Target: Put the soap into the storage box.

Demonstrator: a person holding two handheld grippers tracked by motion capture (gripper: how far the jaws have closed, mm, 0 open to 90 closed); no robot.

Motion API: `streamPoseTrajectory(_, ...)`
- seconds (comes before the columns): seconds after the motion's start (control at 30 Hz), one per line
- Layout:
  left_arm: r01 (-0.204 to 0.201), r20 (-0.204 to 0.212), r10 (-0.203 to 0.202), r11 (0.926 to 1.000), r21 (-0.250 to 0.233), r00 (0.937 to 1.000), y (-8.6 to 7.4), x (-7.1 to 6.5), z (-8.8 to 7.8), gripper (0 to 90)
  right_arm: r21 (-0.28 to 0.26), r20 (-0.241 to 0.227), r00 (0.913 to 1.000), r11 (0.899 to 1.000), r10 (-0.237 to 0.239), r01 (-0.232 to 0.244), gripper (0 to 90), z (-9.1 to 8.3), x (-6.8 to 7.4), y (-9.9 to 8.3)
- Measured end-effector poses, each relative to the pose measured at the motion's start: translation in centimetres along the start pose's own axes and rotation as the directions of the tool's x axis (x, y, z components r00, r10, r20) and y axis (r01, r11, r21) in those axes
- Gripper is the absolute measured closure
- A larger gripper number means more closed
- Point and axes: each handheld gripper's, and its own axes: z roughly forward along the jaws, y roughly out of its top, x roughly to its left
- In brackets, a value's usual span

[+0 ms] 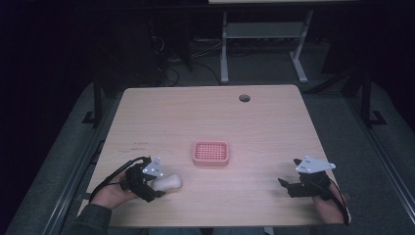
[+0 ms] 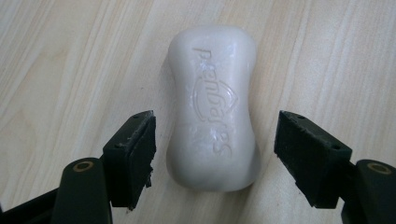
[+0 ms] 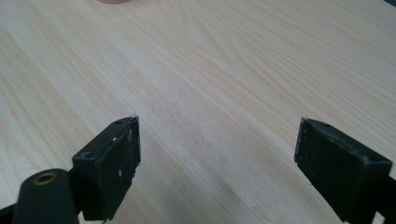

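A white bar of soap [image 1: 169, 182] lies flat on the wooden table near the front left. In the left gripper view the soap [image 2: 212, 107] shows embossed lettering, and its near end lies between the jaws. My left gripper [image 2: 217, 140] straddles that end, with a gap of table showing on both sides, so the pads do not press on it. In the high view the left gripper [image 1: 157, 186] is held by a hand at the soap's left. My right gripper [image 1: 288, 172] rests at the front right, open over bare wood [image 3: 217, 135].
A pink slotted soap dish [image 1: 211, 152] sits at the table's middle, up and to the right of the soap. A round cable hole [image 1: 244, 98] is near the far edge. Bare tabletop [image 1: 254, 132] surrounds the dish; dark floor and desk legs lie beyond.
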Motion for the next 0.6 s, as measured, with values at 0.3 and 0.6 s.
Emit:
streamPoseTrajectory(0.3,0.003,0.016,-0.003,0.9998,0.017,0.9999,0.3,0.2,0.8,33.0,0.000,-0.004,1.0000,1.000,0.002,-0.002,13.7,0.0,-0.1,0.0)
streamPoseTrajectory(0.6,0.001,0.030,-0.002,0.9994,0.035,0.9996,0.6,0.5,1.2,36.9,0.003,-0.007,1.0000,1.000,-0.005,0.005,13.8,0.1,0.0,0.0)
